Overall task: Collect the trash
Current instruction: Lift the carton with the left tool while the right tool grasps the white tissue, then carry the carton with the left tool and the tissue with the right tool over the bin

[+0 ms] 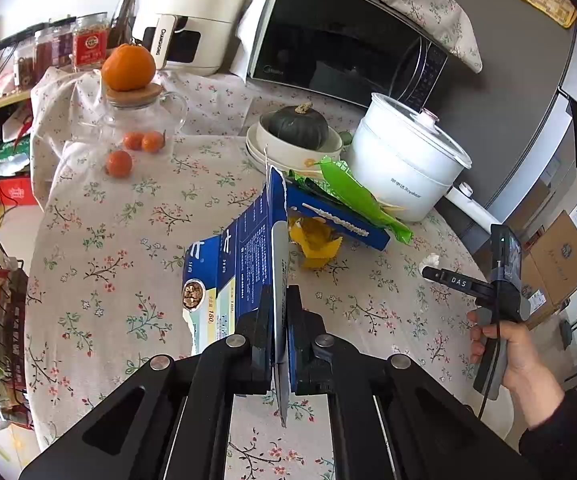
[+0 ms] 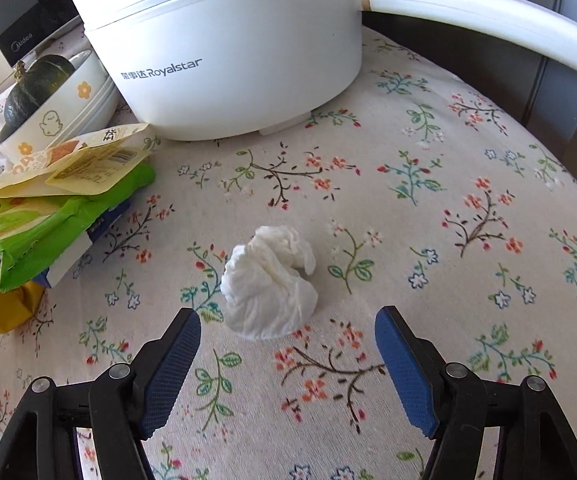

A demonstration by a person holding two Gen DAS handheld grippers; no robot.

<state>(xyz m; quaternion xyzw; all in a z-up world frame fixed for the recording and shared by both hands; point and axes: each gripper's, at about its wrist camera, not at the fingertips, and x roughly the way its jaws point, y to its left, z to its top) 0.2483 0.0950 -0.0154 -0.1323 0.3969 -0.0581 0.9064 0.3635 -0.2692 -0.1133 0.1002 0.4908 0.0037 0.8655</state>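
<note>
**Right wrist view: tissue just ahead of our open claw**

Our right gripper [image 2: 288, 330] stands spread and empty above the floral tablecloth [image 2: 428, 208]. The crumpled tissue [image 2: 268, 284] lies just beyond the fingertips, slightly left of the midline, with no clear long axis. Our left gripper [image 1: 278, 300] is clamped on the flattened blue carton [image 1: 244, 248], so we judge the right hand nearer and free.
</note>
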